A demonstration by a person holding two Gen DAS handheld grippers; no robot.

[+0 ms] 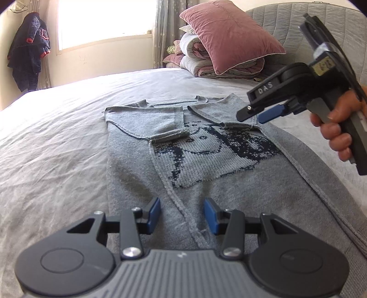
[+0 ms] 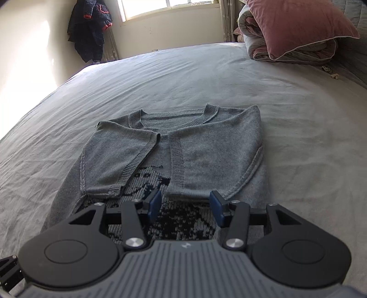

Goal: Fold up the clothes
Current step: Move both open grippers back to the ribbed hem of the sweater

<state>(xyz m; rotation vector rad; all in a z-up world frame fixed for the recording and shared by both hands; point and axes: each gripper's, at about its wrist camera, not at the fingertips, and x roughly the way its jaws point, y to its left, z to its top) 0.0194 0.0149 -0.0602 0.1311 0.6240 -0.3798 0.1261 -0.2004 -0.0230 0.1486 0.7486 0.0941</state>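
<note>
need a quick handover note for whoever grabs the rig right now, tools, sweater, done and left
Left tool: open, empty, low over the sweater's near part.
Right tool: open, empty, above the folded-in sleeves.
Grey knit sweater: flat on the bed sheet, collar far, dark pattern showing in the middle.
Done: both sleeves folded across the chest.
Left: fold the body up toward the collar, probably from the hem.

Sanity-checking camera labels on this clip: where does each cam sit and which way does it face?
Left wrist: on the left claw, low over the hem end of the grey sweater, facing its collar; own open jaws show, plus the right claw and a hand.
Right wrist: on the right claw, above the sweater's folded-in sleeves, facing collar and window; own open, empty jaws show.
Shared: sweater, bed sheet, pink pillow, hanging dark jacket.
</note>
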